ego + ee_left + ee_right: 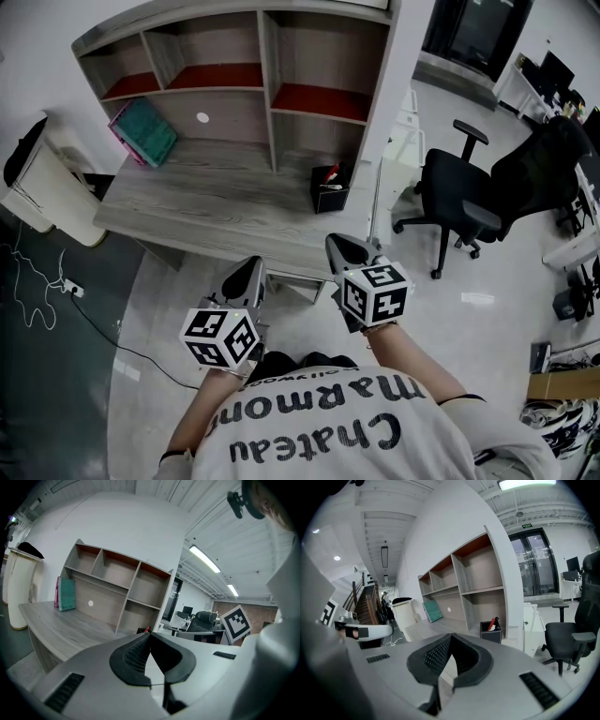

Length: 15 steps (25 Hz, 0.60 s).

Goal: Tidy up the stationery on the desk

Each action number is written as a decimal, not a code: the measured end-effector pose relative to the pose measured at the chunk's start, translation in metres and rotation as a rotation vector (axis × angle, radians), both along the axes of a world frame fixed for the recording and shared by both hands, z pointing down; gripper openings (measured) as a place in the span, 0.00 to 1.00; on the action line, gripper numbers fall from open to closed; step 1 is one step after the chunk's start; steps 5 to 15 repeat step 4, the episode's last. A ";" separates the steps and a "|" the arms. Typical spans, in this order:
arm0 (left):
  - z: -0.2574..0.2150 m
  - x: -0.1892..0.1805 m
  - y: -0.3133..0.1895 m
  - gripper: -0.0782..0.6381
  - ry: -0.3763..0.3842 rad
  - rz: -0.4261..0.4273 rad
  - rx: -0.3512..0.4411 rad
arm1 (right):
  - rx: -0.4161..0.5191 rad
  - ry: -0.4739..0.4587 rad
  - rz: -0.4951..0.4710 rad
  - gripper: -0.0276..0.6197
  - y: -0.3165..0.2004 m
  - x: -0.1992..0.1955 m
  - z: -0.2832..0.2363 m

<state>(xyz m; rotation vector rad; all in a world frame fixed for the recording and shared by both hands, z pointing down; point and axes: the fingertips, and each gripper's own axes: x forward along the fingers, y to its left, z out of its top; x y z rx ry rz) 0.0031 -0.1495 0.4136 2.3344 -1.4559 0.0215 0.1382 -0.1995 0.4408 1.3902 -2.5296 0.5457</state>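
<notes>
A black pen holder (328, 188) with red items in it stands on the grey wooden desk (216, 211) near its right end, also seen as the pen holder (491, 631) in the right gripper view and small as the pen holder (142, 631) in the left one. A teal book (145, 131) with a pink one behind it leans at the desk's back left. My left gripper (246, 278) and right gripper (345, 251) are held in front of the desk edge, both shut and empty, apart from everything on the desk.
A shelf unit (253, 70) with open compartments stands at the back of the desk. A black office chair (464, 202) is to the right, a white cabinet (37, 183) to the left. A cable (37, 281) lies on the floor at left.
</notes>
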 end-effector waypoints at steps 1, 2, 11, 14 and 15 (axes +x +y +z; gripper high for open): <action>0.000 0.001 0.000 0.13 0.000 0.003 0.000 | 0.001 -0.001 0.002 0.06 0.000 0.001 -0.001; -0.001 0.002 0.000 0.13 0.000 0.005 0.001 | 0.002 -0.002 0.004 0.06 0.000 0.001 -0.002; -0.003 0.004 -0.001 0.13 0.001 0.010 0.004 | 0.003 -0.004 0.008 0.06 0.000 0.003 -0.003; -0.003 0.004 -0.001 0.13 0.001 0.010 0.004 | 0.003 -0.004 0.008 0.06 0.000 0.003 -0.003; -0.003 0.004 -0.001 0.13 0.001 0.010 0.004 | 0.003 -0.004 0.008 0.06 0.000 0.003 -0.003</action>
